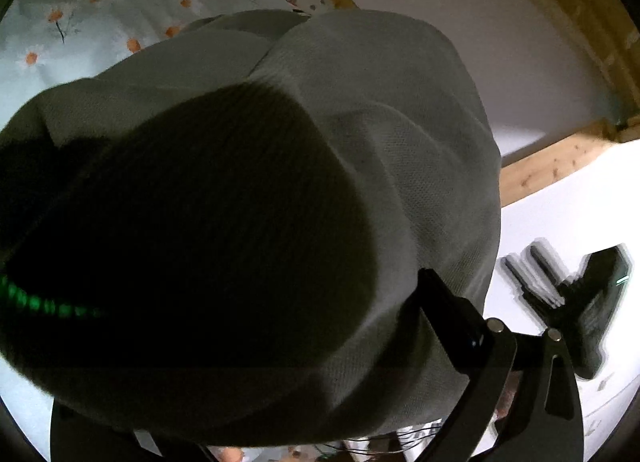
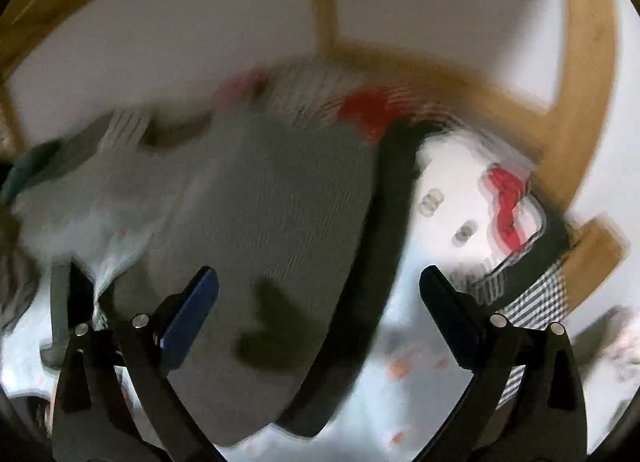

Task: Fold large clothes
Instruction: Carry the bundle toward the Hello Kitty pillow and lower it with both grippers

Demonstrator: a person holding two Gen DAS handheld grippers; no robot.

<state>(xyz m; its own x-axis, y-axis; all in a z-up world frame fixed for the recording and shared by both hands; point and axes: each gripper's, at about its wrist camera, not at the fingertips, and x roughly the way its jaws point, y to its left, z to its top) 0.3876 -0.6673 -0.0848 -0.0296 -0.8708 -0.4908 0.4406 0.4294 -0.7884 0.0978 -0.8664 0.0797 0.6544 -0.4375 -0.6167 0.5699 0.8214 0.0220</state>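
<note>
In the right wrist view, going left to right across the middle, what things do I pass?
Pale flowered sheet → grey garment → its dark band → white item with a red bow → wooden frame.

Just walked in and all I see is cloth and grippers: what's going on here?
A person with a handheld gripper in each hand is folding laundry on a bed with a daisy-print sheet. A large grey knit garment with a dark ribbed band lies in front of both cameras. The right gripper stands wide open above it, holding nothing. Only one finger of the left gripper shows, beside the cloth; it too seems open.
</note>
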